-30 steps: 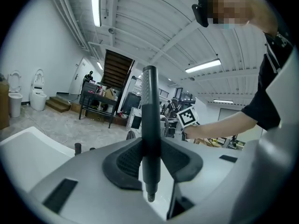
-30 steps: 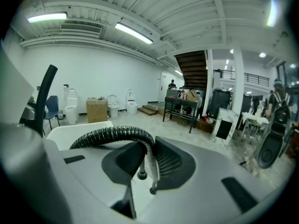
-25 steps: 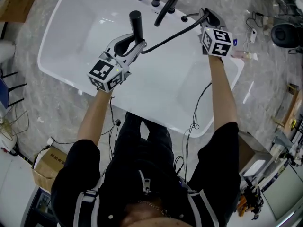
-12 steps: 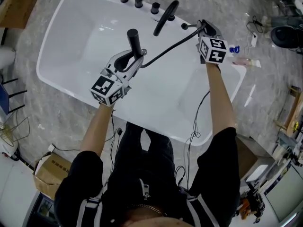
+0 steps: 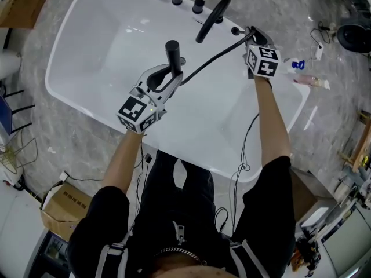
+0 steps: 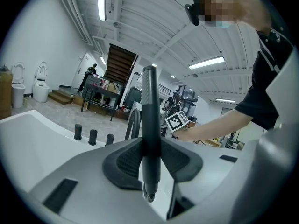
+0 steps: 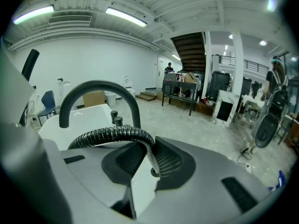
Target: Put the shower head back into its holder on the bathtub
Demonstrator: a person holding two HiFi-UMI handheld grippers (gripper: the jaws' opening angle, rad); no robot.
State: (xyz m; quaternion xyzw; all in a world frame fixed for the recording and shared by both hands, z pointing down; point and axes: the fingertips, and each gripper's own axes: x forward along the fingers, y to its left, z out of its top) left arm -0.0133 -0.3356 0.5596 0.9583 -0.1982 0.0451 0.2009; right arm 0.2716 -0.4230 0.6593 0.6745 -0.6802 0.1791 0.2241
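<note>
At the picture's left centre, the left tongs point(image 5: 171, 75) are pinched on the matte black stick-shaped shower head point(image 5: 173, 53). It is held upright over the basin of the glossy white bathtub point(image 5: 75, 51), hose end downward, probably so it can be lowered end-first. From its base the ribbed black hose point(image 5: 211, 55) is led up and right, past the curved black spout point(image 5: 212, 19). There it is clamped by the right tongs point(image 5: 253, 35) at the far rim, apparently to gather slack. The small black holder point(image 5: 236, 31) is judged to lie just beside them, so the head is not yet seated.
</note>
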